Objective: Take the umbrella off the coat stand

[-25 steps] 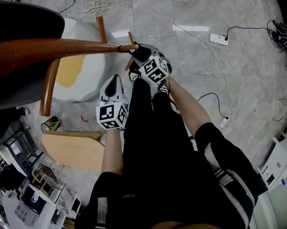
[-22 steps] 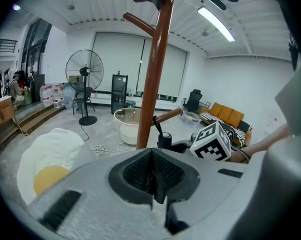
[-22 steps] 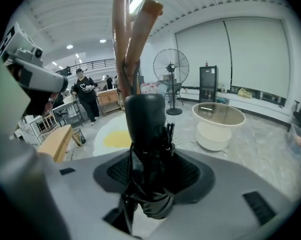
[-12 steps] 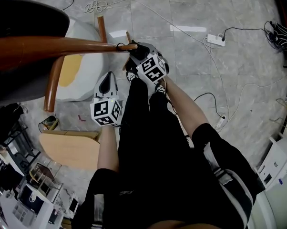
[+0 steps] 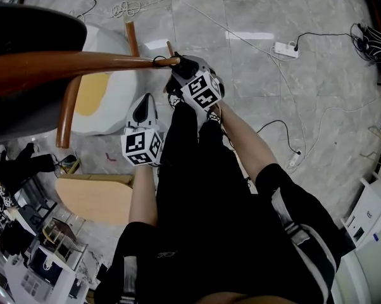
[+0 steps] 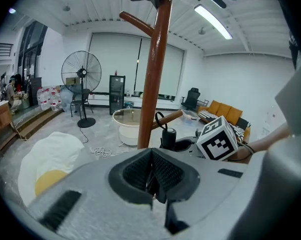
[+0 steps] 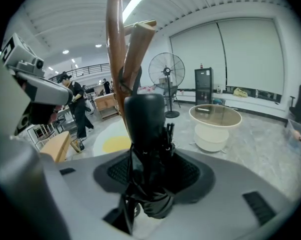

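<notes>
The brown wooden coat stand (image 5: 64,65) rises close beside me, one peg (image 5: 167,61) pointing toward my right gripper. A black folded umbrella (image 7: 145,129) hangs there, its strap loop (image 5: 157,60) round the peg. My right gripper (image 5: 183,69) is shut on the umbrella just below the handle (image 6: 168,135), the black fabric bunched between its pads (image 7: 190,171). My left gripper (image 5: 144,114) sits lower and to the left, apart from the stand. Its jaws (image 6: 151,176) are shut with nothing between them. The pole (image 6: 153,79) stands straight ahead of it.
A white and yellow egg-shaped cushion (image 5: 105,94) lies on the floor by the stand's base. A light wooden bench (image 5: 95,198) is at lower left. A power strip (image 5: 285,49) and cables cross the tiled floor. A round glass table (image 7: 215,121) and a standing fan (image 6: 80,74) stand farther off.
Both grippers stay where they were and the right one keeps its hold on the umbrella. Only the head view has shifted slightly.
</notes>
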### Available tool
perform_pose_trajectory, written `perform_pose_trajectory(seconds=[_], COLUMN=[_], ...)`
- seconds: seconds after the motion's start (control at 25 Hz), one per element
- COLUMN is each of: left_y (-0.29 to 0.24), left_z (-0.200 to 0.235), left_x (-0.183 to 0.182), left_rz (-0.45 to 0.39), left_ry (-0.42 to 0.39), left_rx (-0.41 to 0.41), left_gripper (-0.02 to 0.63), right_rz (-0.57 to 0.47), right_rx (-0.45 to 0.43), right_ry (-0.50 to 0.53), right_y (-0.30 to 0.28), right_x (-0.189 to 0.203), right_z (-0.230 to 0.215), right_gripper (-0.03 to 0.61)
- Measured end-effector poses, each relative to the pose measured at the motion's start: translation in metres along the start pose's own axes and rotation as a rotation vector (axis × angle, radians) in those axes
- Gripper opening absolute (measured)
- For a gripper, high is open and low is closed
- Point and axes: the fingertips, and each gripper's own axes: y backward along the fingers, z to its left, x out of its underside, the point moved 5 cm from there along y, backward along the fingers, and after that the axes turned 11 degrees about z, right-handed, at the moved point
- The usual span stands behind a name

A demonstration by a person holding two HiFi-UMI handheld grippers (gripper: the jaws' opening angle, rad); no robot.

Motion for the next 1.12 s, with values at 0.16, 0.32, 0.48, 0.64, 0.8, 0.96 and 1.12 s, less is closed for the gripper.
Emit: perform_pose_trajectory(seconds=[0.16,0.32,0.48,0.64,0.8,0.96,1.12], left_y=[-0.001,-0.001,-0.003,-0.004,-0.006,-0.008,-0.010], left_z=[-0.002,-0.006,-0.009,-0.012,-0.016,-0.019,-0.021], left_x=[0.000,-0.001,-0.002,-0.003,-0.003,-0.005,-0.006], left_rz=[0.002,0.003,0.005,0.005,0.005,0.006,0.008], left_ry=[-0.010,-0.019,-0.028,-0.033,-0.035,-0.040,-0.044], left_rx=[0.005,0.014,0.021,0.029,0.035,0.042,0.045], left_gripper=[0.006,0.006,0.006,0.006,0.006,0.006,0.006], right_rz=[-0.009,-0.015,-0.015,-0.022,-0.030,-0.036,-0.042], right_rx=[0.000,0.006,0.016,0.026,0.036,0.044,0.049], right_ry=[-0.008,-0.018,-0.023,-0.022,-0.021,-0.024,-0.025], right_y=[0.004,0.009,0.014,0.019,0.024,0.028,0.032], right_x=[0.000,0.001,0.003,0.003,0.003,0.001,0.002], right_z=[0.002,0.000,-0.002,-0.005,-0.008,-0.010,-0.009], right_gripper=[0.210,0.210,0.210,0.210,0.210,0.210,0.210])
